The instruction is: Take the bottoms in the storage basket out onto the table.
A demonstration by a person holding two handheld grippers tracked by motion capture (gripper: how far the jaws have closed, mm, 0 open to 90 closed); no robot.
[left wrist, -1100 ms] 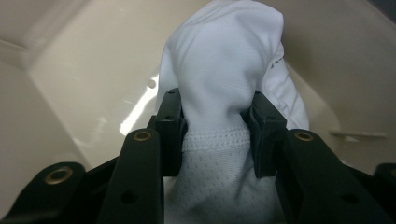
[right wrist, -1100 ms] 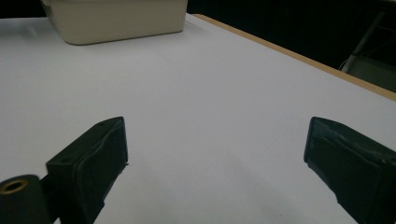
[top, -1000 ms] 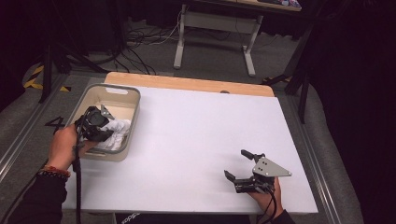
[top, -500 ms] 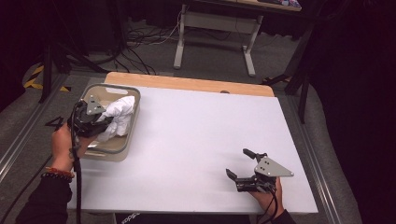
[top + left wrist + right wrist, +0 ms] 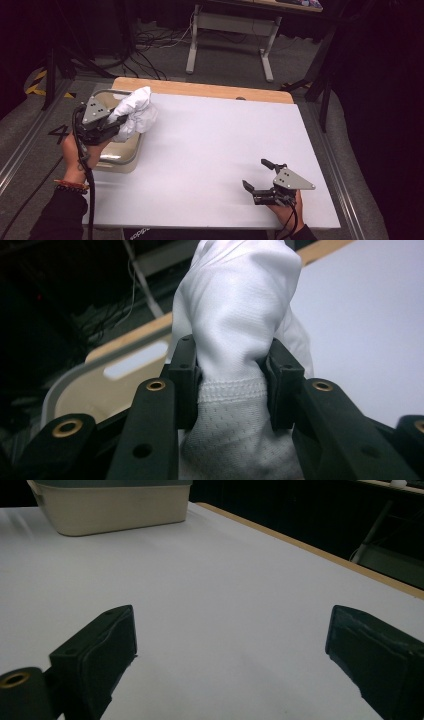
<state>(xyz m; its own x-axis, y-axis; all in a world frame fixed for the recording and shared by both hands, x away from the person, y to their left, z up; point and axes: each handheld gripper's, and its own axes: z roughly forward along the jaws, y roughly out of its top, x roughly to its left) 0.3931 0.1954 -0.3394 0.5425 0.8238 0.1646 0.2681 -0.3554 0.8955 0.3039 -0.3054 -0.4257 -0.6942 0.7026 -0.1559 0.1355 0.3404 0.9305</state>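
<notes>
- White garment (image 5: 134,114) bunched up, long axis running up and away, lifted above the beige bin (image 5: 120,152).
- Left gripper (image 5: 119,123) clamped on it, hand raised.
- Right gripper (image 5: 255,174) gaping wide, low over the white table (image 5: 215,145).

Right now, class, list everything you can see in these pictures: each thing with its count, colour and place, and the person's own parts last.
cloth: one, white, bunched, lifted above the bin
bin: one, beige, left side of the table
table: one, white top with a wooden far edge
desk frame: one, pale grey, on the floor beyond the table
left tongs: one, black, shut on the cloth
right tongs: one, black, open, low over the table near its right front
hands: two, one on each tongs
</notes>
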